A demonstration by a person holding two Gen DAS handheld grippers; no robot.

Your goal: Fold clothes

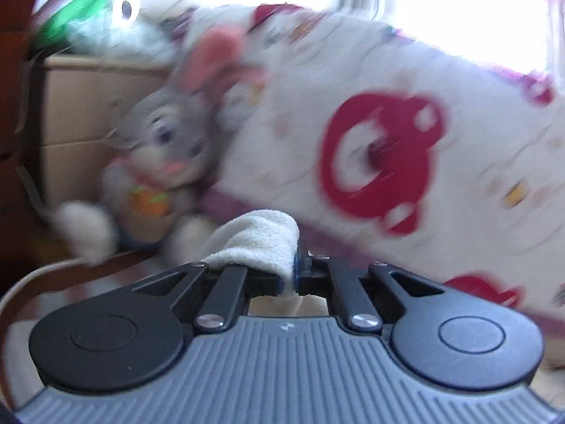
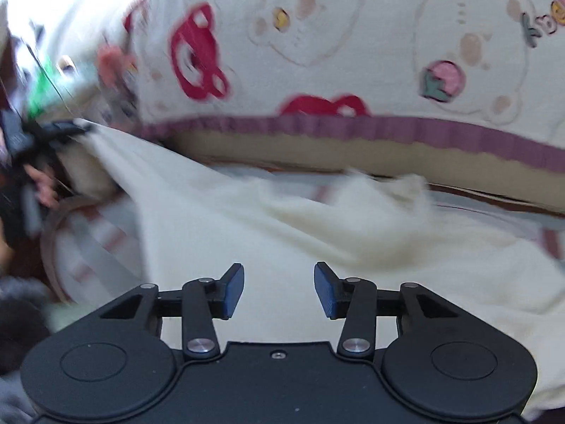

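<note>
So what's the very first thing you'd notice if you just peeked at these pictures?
Probably the big white pillow printed with red bears, filling the right side of the left camera's view, with a grey plush bunny leaning beside it on the left. Next, the fluffy cream cloth spread in front of the open right gripper, one corner pinched up in the shut left gripper.

Cream cloth (image 1: pixel 257 243) in left claw (image 1: pixel 296 275)

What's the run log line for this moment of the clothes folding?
left hand-held gripper: shut on cream garment, corner lifted | right hand-held gripper: open, nothing between pads, over garment | behind: printed pillow
</note>
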